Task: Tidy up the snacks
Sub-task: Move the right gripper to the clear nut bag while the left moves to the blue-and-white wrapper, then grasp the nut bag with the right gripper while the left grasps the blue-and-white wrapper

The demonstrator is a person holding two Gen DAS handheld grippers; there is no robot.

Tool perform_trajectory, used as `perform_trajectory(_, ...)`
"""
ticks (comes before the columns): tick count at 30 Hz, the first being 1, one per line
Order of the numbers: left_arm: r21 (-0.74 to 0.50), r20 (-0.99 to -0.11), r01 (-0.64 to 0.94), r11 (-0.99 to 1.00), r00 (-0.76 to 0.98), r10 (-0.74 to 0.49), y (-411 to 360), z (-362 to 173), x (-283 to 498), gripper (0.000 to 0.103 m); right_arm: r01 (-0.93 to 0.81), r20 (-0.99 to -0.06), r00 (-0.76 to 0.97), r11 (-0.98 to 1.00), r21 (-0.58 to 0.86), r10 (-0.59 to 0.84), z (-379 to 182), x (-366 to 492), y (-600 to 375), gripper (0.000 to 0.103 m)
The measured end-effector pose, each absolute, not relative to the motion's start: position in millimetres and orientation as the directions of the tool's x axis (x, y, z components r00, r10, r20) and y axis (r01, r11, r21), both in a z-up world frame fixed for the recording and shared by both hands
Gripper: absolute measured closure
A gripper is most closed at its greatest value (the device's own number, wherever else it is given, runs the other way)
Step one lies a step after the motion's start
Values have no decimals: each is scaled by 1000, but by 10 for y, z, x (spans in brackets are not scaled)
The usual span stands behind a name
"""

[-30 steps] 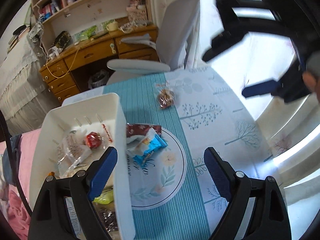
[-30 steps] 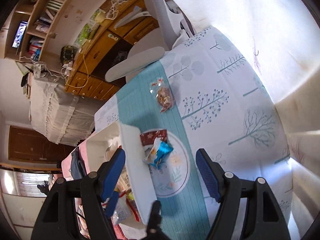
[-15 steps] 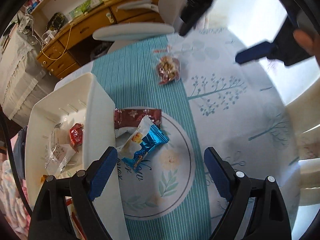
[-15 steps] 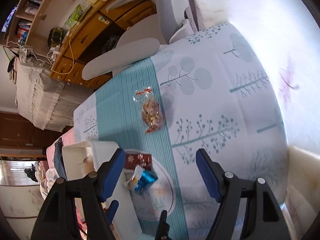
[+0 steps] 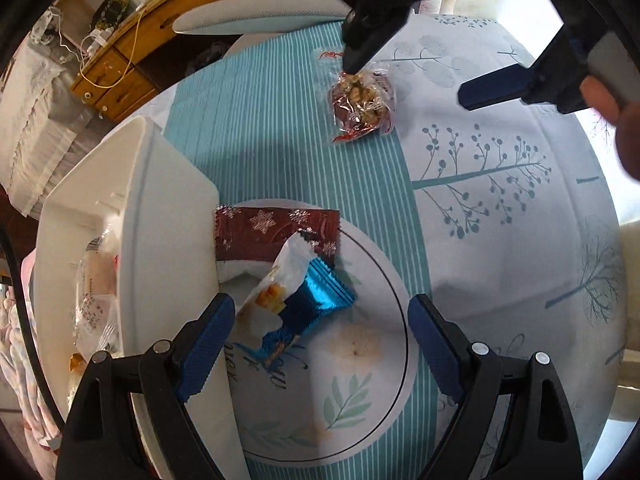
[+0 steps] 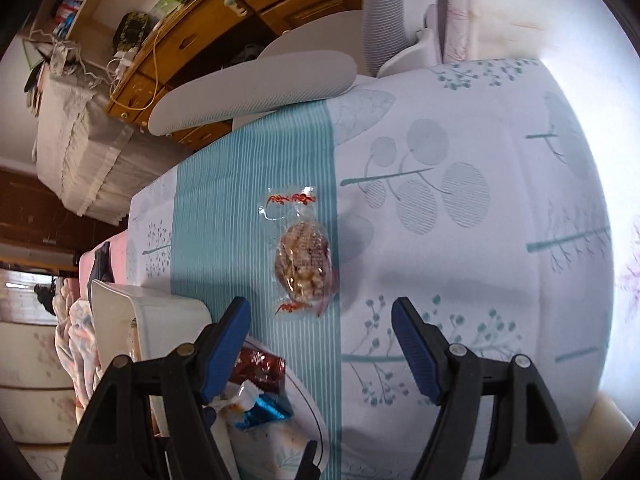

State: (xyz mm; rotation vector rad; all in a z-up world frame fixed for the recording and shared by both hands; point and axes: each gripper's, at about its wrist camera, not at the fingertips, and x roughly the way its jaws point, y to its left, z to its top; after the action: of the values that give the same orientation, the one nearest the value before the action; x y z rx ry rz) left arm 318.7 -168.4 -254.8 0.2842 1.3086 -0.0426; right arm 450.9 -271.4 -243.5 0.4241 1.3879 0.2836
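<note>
Left tool [image 5: 318,332] jaws apart over blue-white foil snack packet [image 5: 294,304]; right tool [image 6: 320,332] jaws apart above clear-wrapped nut cake [image 6: 303,266], both empty.

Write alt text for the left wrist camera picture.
The open left hand-held gripper hangs over a blue and white snack packet beside a white bin. Farther off, the right hand-held gripper hangs above a clear bag of nuts.

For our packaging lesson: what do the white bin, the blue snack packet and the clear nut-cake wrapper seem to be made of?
White bin: probably moulded plastic, smooth with a soft sheen and rounded corners.
Blue snack packet: seemingly metallised foil film, with mirror-like glints and a crimped end.
Clear nut-cake wrapper: thin transparent film, likely cellophane or plastic; the contents show through, and it crinkles.
</note>
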Motion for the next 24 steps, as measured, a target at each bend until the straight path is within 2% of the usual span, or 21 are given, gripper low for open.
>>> perform_trajectory(7, 189, -961, 211, 959, 241, 136, -1756, -2624, 3328, 16, 31, -874, 159, 882, 470, 460, -2604, 4584, -2617, 30)
perform_trajectory(14, 257, -951, 212, 943, 232, 206, -1791, -2715, 3419, 20, -15, -863, 172, 877, 481, 476, -2694, 4632, -2614, 30)
perform_trajectory(16, 253, -952, 213, 944, 231, 203, -1814, -2722, 3431, 23, -45, -861, 185, 879, 474, 474, -2680, 4642, -2602, 35)
perform_trajectory(19, 178, -969, 195, 965, 207, 137, -1762, -2720, 3470, 32, -71, -864, 182, 882, 465, 470, -2682, 4671, -2560, 46)
perform_trajectory(21, 143, -975, 182, 973, 194, 107, -1738, -2723, 3498, 37, -114, -884, 199, 906, 408, 423, -2664, 4670, -2494, 51)
perform_trajectory(24, 109, -979, 171, 979, 189, 76, -1723, -2708, 3501, 50, -143, -883, 202, 905, 402, 424, -2659, 4673, -2448, 60)
